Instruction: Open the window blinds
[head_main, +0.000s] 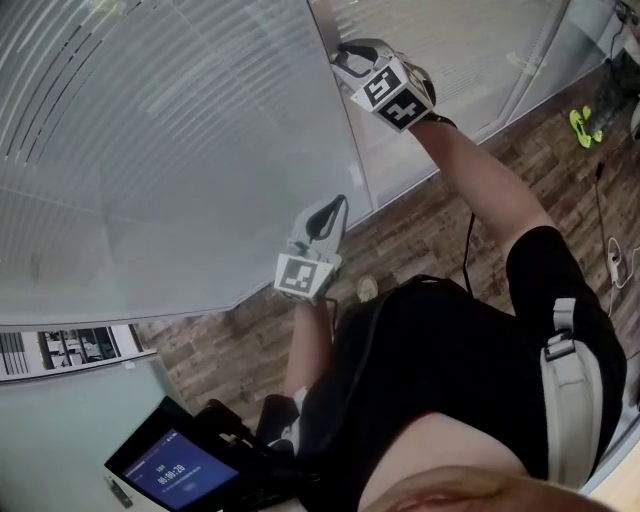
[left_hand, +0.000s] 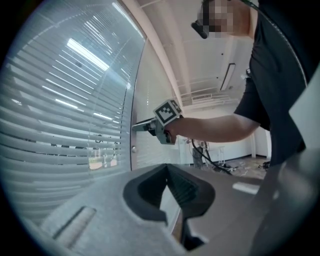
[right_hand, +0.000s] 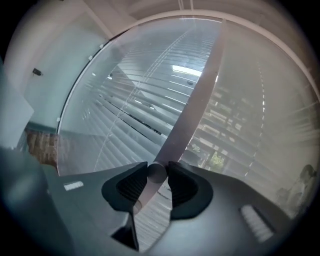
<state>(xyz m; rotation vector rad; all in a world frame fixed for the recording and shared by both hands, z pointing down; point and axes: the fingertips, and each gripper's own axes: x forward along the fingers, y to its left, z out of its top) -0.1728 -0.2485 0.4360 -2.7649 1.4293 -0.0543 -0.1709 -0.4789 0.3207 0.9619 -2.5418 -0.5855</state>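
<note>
Right gripper (head_main: 342, 56) (right_hand: 158, 174) is found raised at the far side, its jaws clamped on a small round knob (right_hand: 156, 171) set on the upright frame post (right_hand: 196, 107) between two glazed panes. Left gripper (head_main: 330, 212) (left_hand: 168, 172) is held lower and nearer, just beside the same post (head_main: 347, 135); its jaws are seen together, with nothing between them. Blinds (head_main: 150, 150) (right_hand: 135, 112) are noted behind the glass of the pane left of the post, slats level and close-set. In the pane right of the post, slats (right_hand: 235, 125) are tilted enough for buildings and greenery to be made out through them. A second small round fitting (left_hand: 133, 149) is observed on the post below the right gripper. Wood-pattern floor (head_main: 430, 215) is recorded beneath.
</note>
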